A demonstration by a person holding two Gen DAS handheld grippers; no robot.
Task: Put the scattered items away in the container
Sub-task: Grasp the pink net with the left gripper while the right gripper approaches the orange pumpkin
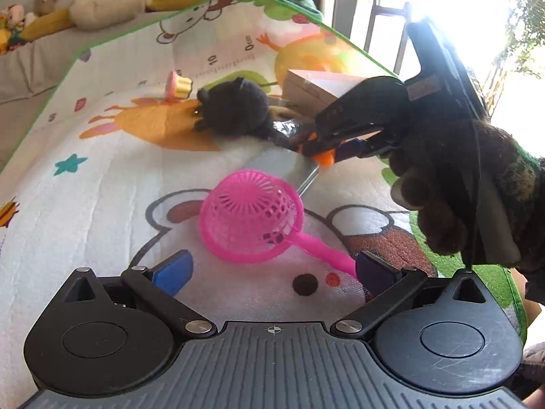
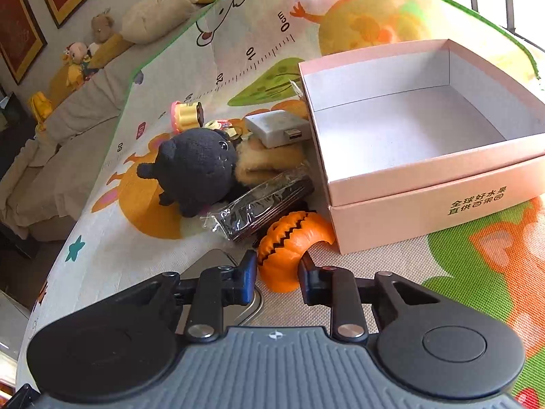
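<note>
Right gripper (image 2: 277,269) pinched narrow on the small glossy orange plastic jack-o'-lantern pumpkin (image 2: 289,248) on the play mat just beside the open pink cardboard box (image 2: 425,184); likely light, hard, slippery, so best squeezed across its ribbed sides; left gripper (image 1: 272,267) wide, empty.

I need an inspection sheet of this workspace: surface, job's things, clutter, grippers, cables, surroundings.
Surface: cartoon play mat, green edge.
Job's things: pink box, empty; orange pumpkin toy; black plush; wrapped dark packet; white USB adapter; cupcake toy; pink strainer, upside down.
Clutter: metal tray under the right gripper.
Grippers: right gripper closed on the pumpkin toy; left gripper open, strainer handle between its fingers.
Cables: nothing seen.
Surroundings: sofa with plush toys; framed pictures; bright window.
</note>
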